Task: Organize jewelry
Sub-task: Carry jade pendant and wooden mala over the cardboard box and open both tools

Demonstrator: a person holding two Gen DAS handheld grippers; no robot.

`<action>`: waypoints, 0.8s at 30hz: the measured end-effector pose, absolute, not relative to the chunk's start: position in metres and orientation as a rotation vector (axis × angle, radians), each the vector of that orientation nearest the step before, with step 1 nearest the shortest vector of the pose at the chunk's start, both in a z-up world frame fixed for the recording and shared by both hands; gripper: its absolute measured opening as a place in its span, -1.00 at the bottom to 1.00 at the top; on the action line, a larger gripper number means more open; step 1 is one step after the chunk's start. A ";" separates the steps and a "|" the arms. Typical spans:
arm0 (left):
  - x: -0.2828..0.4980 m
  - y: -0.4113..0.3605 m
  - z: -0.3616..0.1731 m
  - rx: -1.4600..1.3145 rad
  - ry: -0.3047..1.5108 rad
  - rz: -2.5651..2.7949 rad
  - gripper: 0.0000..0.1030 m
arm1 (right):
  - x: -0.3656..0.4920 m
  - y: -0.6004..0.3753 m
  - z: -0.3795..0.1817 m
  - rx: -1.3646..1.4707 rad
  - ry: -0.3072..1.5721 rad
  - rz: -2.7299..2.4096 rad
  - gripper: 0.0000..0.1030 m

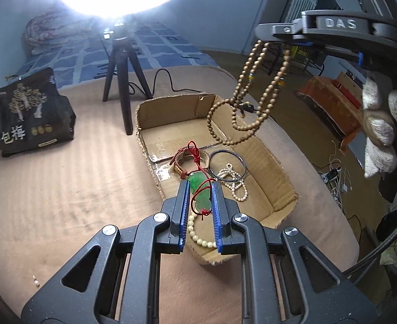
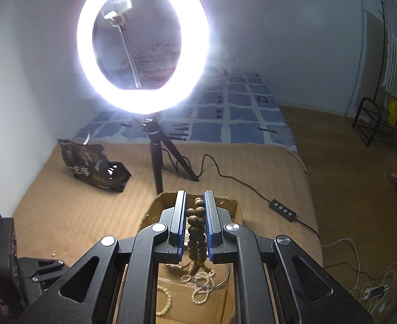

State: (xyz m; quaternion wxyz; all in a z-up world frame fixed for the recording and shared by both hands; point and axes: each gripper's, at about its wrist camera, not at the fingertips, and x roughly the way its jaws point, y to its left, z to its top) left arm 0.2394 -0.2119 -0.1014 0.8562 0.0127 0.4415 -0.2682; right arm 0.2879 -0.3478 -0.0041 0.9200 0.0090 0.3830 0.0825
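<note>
An open cardboard box (image 1: 263, 167) lies on a brown blanket. Inside it are a leather bracelet with red cord (image 1: 183, 159), a dark bangle (image 1: 214, 174), a white bead string (image 1: 235, 186) and a cream bead bracelet (image 1: 195, 233). My left gripper (image 1: 200, 186) is shut on a green pendant (image 1: 199, 182) with a red cord, low over the box's near end. Up at the right, my right gripper (image 1: 268, 32), in a gloved hand (image 1: 379, 124), is shut on a long brown wooden bead necklace (image 1: 252, 94) whose loops dangle over the box. In the right wrist view the beads (image 2: 197, 218) sit between that gripper's (image 2: 195, 199) pads above the box (image 2: 168, 198).
A lit ring light (image 2: 143, 46) on a black tripod (image 1: 123, 81) stands just behind the box, its cable and switch (image 2: 282, 208) trailing right. A black snack bag (image 1: 28, 113) sits at the left. A small loose bead (image 1: 36, 280) lies on the blanket (image 1: 63, 189).
</note>
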 end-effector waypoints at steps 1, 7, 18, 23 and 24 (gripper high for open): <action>0.241 -0.214 -0.103 0.027 0.930 -0.565 -0.72 | 0.292 -0.349 -0.008 0.019 0.792 0.167 -0.79; 0.254 -0.221 -0.115 0.026 0.949 -0.571 -0.72 | 0.312 -0.352 -0.033 0.027 0.823 0.155 -0.79; 0.265 -0.224 -0.132 0.034 0.975 -0.578 -0.72 | 0.334 -0.360 -0.073 0.085 0.882 0.148 -0.79; 0.265 -0.225 -0.135 0.034 0.992 -0.587 -0.72 | 0.336 -0.363 -0.081 0.102 0.901 0.142 -0.78; 0.265 -0.225 -0.135 0.034 0.995 -0.585 -0.72 | 0.336 -0.363 -0.081 0.104 0.898 0.143 -0.78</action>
